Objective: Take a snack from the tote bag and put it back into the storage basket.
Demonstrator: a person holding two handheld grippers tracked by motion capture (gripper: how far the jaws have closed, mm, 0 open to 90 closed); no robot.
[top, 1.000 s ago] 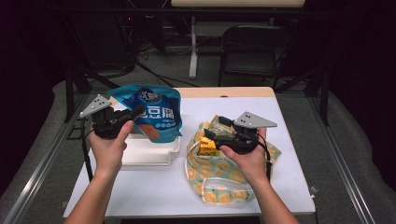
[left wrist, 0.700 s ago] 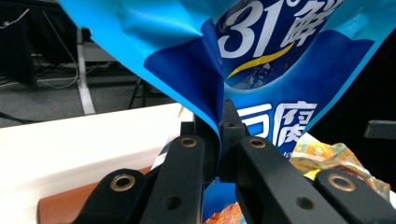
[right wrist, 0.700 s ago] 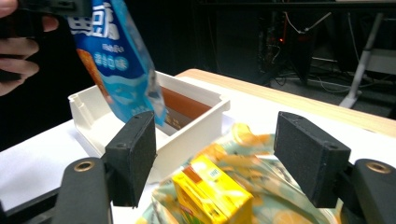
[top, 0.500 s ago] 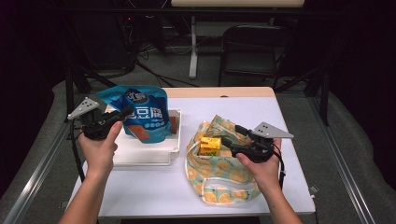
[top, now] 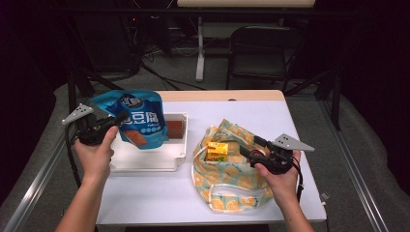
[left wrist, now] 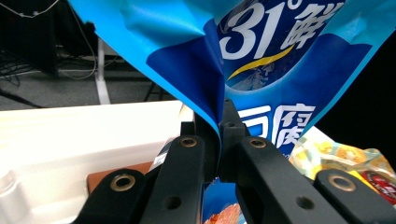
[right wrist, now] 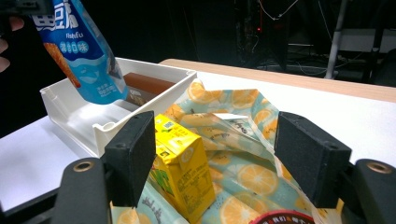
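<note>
Two hand-held grippers are at work: our left hand-held gripper (top: 116, 120) pinches the blue snack bag (top: 140, 121) tight, holding it above the white tray (top: 145, 162). Our right hand-held gripper (top: 247, 146) stands open at the orange-print bag (top: 227, 186) on the worktop (top: 270, 111), gripping nothing, near the yellow juice carton (top: 217, 151).

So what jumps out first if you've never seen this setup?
The blue bag, pinched in the left gripper and hanging over the white tray at the table's left. Next, the orange-print tote on the right, open, with a yellow carton inside and the open right gripper at its mouth.
</note>
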